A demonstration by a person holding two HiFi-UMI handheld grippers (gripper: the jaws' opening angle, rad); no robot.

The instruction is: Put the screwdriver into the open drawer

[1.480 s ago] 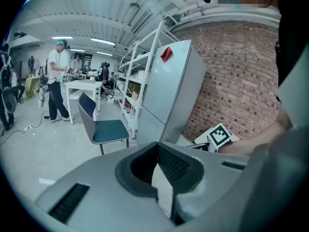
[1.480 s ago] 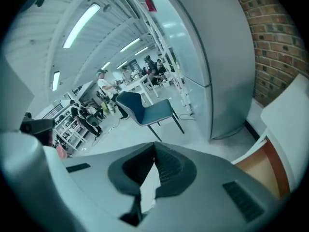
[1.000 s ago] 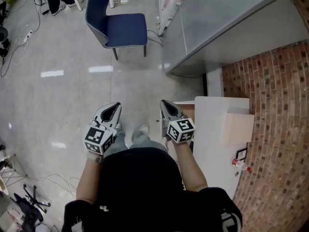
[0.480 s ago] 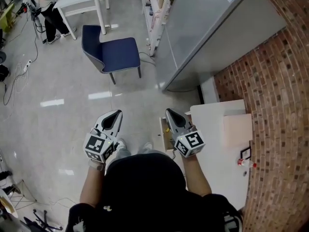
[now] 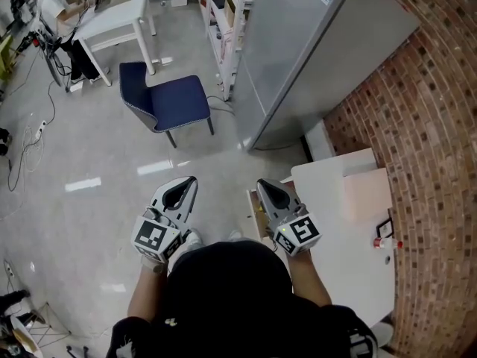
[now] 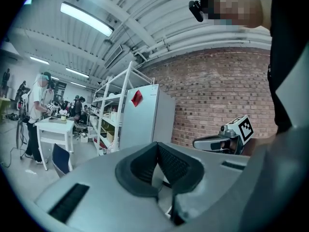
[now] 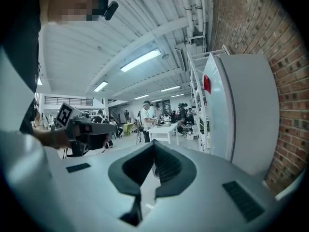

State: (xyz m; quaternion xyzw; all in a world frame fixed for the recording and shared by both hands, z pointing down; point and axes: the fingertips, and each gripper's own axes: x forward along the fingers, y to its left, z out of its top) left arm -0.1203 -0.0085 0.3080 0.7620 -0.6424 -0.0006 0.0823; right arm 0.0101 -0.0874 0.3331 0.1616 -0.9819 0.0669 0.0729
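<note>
1. Though the screwdriver can't be picked out for certain, one candidate shows. A small red-and-white item (image 5: 386, 242) lies at the desk's brick-side edge, well to the right of the right fingers, and it's too small to call.
2. Open drawer (image 5: 255, 209), there it is. It's a tan sliver poking out of the desk's side, tucked right alongside the right fingers on their left. Its contents can't be read.
3. Right gripper (image 5: 262, 184): fingers pressed together at the tips, nothing between them. It's held in the air pointing away from the person, and in the head view it overlaps the drawer's right side.
4. Left gripper (image 5: 191, 180): same picture, tips touching, nothing pinched. It's over bare floor (image 5: 89, 162), level with the right gripper and apart from the drawer.
5. White desk (image 5: 350, 274) spreads out to the right of the right fingers. A pale flat box (image 5: 365, 194) lies on it, between those fingers and the brick wall (image 5: 440, 110).
6. Ahead of both sets of fingers, a tall grey fridge (image 5: 320, 58) stands ahead-right. A blue chair (image 5: 168, 101) sits ahead-left, with a shelf rack (image 5: 223, 10) beyond it.
7. Farther ahead-left, a second white desk (image 5: 112, 13) has a person (image 5: 54, 10) at it.
</note>
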